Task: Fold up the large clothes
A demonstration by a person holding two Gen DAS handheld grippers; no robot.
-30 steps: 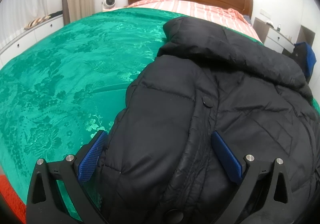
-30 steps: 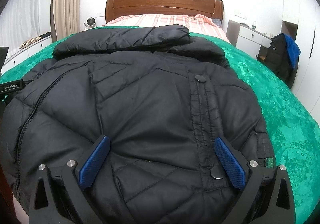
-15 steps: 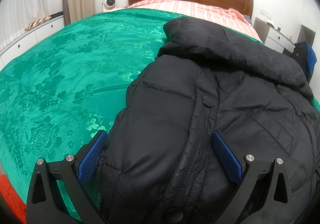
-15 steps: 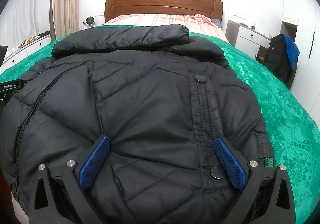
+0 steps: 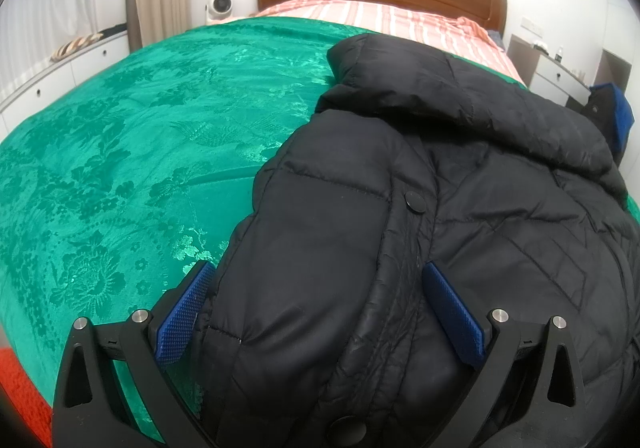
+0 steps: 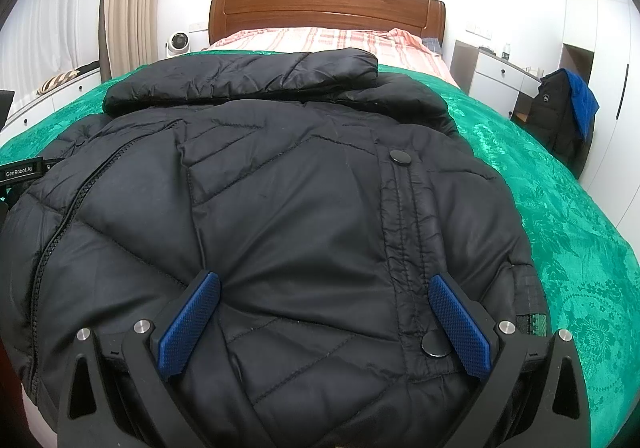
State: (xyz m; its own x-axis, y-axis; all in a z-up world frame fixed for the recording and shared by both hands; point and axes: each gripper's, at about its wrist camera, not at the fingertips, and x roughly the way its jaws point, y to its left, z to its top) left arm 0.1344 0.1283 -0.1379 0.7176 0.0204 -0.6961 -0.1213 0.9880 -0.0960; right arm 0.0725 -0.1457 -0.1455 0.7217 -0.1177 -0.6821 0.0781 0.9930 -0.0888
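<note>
A black quilted puffer jacket (image 5: pixel 460 207) lies on the green bedspread (image 5: pixel 120 151), collar toward the headboard. It fills the right wrist view (image 6: pixel 300 207) too. My left gripper (image 5: pixel 316 304) is open, its blue pads (image 5: pixel 182 312) straddling the jacket's bottom left hem. My right gripper (image 6: pixel 324 320) is open, its blue pads (image 6: pixel 460 328) wide apart over the bottom right hem, beside a snap button (image 6: pixel 435 344). Neither pinches the fabric. Part of the left gripper's body shows at the left edge of the right wrist view (image 6: pixel 22 171).
The bed has a wooden headboard (image 6: pixel 324 7) and striped pink sheet (image 6: pixel 320 39). A white nightstand (image 6: pixel 496 79) and a dark jacket on a chair (image 6: pixel 564 115) stand at the right. White drawers (image 5: pixel 60 75) run along the left wall. A red rug (image 5: pixel 24 396) lies below the bed edge.
</note>
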